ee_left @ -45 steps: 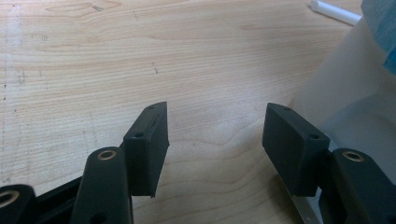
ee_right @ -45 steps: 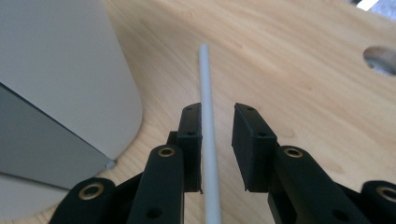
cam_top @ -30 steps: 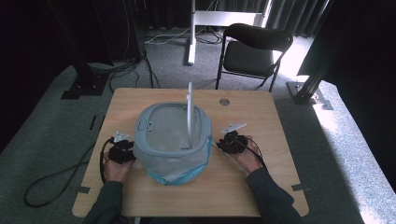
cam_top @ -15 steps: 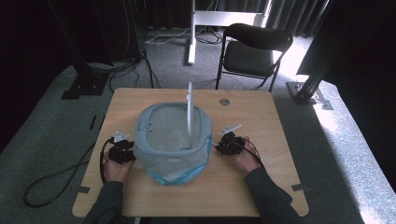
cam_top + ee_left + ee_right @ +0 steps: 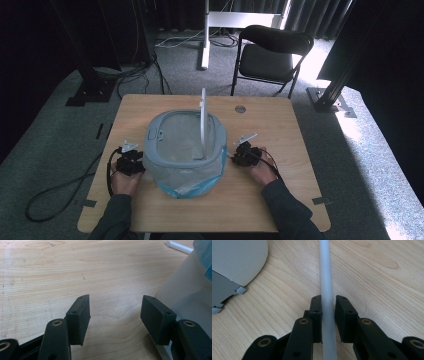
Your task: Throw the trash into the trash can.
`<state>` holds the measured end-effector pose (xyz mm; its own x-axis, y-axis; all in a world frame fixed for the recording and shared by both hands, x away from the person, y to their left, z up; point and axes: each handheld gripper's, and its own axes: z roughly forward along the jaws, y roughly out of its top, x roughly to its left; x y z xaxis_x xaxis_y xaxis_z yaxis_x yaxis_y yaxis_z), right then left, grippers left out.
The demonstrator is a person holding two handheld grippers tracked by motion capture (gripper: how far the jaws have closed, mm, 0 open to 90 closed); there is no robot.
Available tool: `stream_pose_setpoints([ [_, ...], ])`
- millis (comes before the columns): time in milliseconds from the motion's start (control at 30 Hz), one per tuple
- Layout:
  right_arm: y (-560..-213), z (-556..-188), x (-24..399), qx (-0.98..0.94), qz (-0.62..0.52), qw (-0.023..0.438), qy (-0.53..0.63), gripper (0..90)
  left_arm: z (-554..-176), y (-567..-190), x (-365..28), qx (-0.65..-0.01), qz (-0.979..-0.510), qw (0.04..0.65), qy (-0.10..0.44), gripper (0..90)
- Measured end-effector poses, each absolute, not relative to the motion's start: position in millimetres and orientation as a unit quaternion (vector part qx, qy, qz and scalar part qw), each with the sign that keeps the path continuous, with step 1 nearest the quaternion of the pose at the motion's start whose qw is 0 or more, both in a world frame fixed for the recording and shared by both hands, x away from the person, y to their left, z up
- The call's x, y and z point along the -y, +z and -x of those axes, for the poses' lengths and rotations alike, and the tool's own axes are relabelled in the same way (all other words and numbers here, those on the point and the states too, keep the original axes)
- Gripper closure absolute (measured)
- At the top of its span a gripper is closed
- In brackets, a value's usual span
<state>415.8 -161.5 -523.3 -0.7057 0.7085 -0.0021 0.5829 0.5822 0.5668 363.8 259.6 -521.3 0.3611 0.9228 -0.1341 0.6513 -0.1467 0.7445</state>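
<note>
Already, the right gripper has just been closing onto a grey rod beside the bin; lifting remains. The left gripper gapes wide, empty.

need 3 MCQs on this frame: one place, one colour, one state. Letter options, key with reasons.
1. Where does the grey bin stand?
A. on the chair
B. on the wooden table
C. on the floor

2. What colour is the chair behind the table?
A. black
B. red
C. white

3. How do the right gripper's jaws stand?
A. wide apart, nothing between them
B. closed on the bin's rim
C. closed on a pale rod

Key:
1 B: the high view shows the grey bin on the wooden table.
2 A: the chair has a black seat and back.
3 C: in the right gripper view, the right gripper has its jaws, which have just been closing, against both sides of the pale rod.
</note>
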Motion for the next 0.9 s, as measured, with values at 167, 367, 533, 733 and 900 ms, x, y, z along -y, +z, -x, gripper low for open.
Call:
stream_pose_setpoints([
  [167, -523.4, -414.1, 161.3, -0.879, -0.373, 0.123, 0.271, 78.0, -363.8, -521.3, -259.5, -0.535, -0.735, 0.374, 0.181, 41.1],
  [367, -524.9, -411.8, 164.5, -0.870, -0.385, 0.127, 0.281, 78.4, -363.9, -521.5, -259.5, -0.535, -0.735, 0.374, 0.181, 41.1],
  [533, -519.9, -409.8, 169.5, -0.865, -0.388, 0.130, 0.290, 78.4, -364.2, -521.8, -259.2, -0.535, -0.736, 0.374, 0.181, 41.1],
  [733, -510.6, -405.6, 177.4, -0.853, -0.397, 0.131, 0.313, 78.4, -364.3, -522.0, -259.3, -0.535, -0.736, 0.373, 0.180, 41.1],
  [900, -501.1, -402.1, 182.7, -0.847, -0.396, 0.139, 0.327, 78.4, -364.2, -522.0, -259.2, -0.535, -0.736, 0.373, 0.180, 41.1],
])
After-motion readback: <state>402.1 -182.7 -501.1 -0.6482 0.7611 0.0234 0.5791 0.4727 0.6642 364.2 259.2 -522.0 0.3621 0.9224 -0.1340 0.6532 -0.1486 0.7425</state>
